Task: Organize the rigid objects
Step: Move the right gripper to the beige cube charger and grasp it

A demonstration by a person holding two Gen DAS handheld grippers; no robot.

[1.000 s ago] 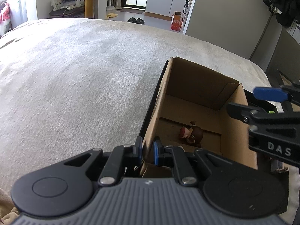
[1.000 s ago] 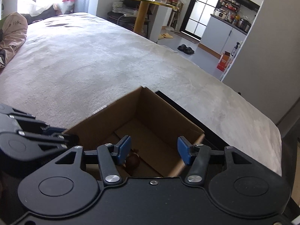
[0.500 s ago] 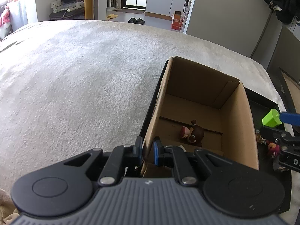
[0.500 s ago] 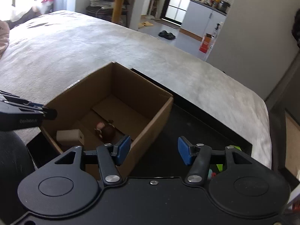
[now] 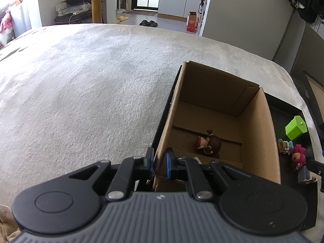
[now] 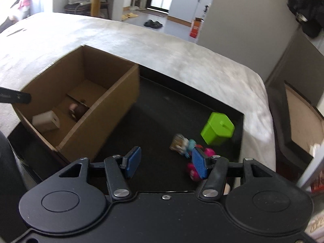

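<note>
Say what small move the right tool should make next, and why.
Probably ease the open right tool forward and down toward the pink toy. Its pads hold nothing, and three toys remain on the black tray beside the box, which the left tool is clamping by its wall. The pink toy lies nearest.

Open cardboard box (image 6: 85,93) stands upright on black tray (image 6: 162,105). Inside it: brown figurine (image 5: 210,143) lying on the floor, white block (image 6: 45,121) near one corner. On the tray beside the box: green cube (image 6: 217,128) tilted, small pale-blue figurine (image 6: 183,143), pink figurine (image 5: 297,156) just beside it.
</note>
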